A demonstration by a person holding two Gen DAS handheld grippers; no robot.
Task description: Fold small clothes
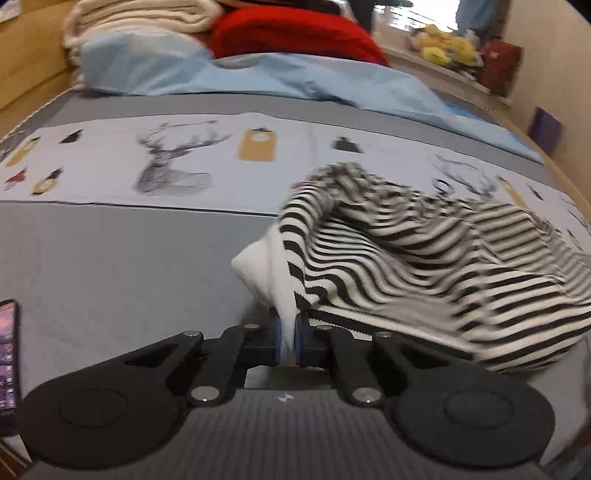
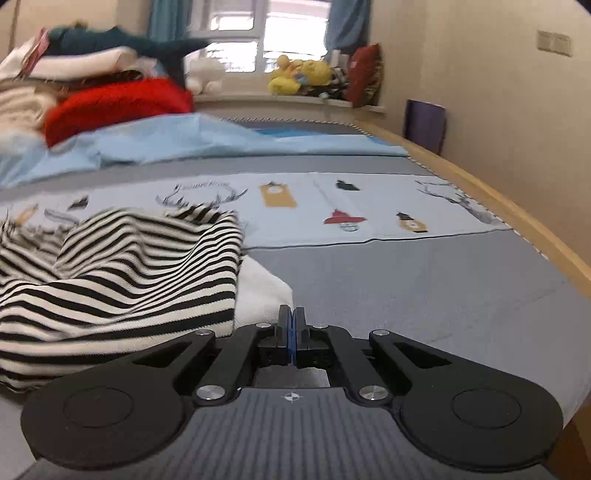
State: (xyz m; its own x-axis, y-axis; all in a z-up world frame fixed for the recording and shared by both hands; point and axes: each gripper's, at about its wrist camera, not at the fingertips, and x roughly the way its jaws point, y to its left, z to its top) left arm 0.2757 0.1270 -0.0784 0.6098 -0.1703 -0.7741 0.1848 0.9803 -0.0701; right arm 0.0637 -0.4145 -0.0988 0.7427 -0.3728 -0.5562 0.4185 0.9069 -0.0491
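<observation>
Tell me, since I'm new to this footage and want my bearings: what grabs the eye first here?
The black-and-white striped garment stands out first, rumpled on the grey bed cover, its white edge pinched in the left tongs. Behind it lies a pale strip printed with a stag's head. Farther back, a bright red blanket sits by a light blue sheet, with yellow plush toys on the window ledge.

Black-and-white striped top [image 1: 424, 266] with white edge; grey bedcover [image 1: 110, 258] with pale deer-print band; red blanket [image 1: 291, 33]; light-blue sheet [image 1: 258, 77].
</observation>
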